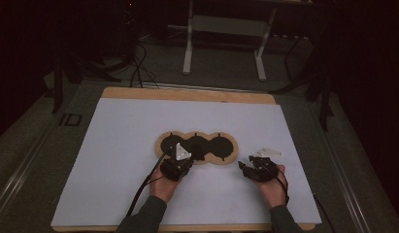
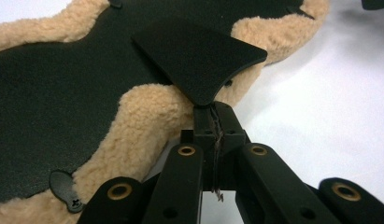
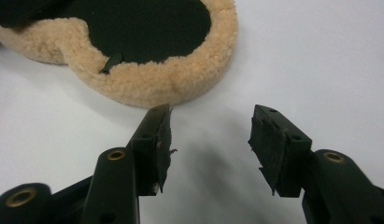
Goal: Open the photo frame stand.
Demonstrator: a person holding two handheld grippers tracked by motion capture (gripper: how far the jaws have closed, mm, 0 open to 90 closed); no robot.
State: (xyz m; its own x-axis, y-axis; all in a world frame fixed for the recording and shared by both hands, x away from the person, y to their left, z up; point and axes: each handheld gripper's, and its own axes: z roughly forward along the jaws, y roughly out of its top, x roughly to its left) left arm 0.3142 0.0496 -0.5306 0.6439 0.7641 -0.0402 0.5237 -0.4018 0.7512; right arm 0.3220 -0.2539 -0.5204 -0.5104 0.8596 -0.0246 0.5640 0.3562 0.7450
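Left gripper (image 2: 213, 109) pinches unmarked black flap (image 2: 199, 60).

Black grippers (image 1: 176, 167), brass rivets, grey sleeves (image 1: 143, 218)

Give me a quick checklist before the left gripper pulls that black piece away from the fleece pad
1. left gripper shut on a corner of the black piece: ok.
2. Piece lifted off the fleece pad: cannot tell; its far edge is hidden.
3. right gripper open with nothing between the jaws: ok.
4. Right gripper holding the pad down: not ok; it sits beside the pad, apart from it.
5. Pad lying flat on the white sheet: ok.
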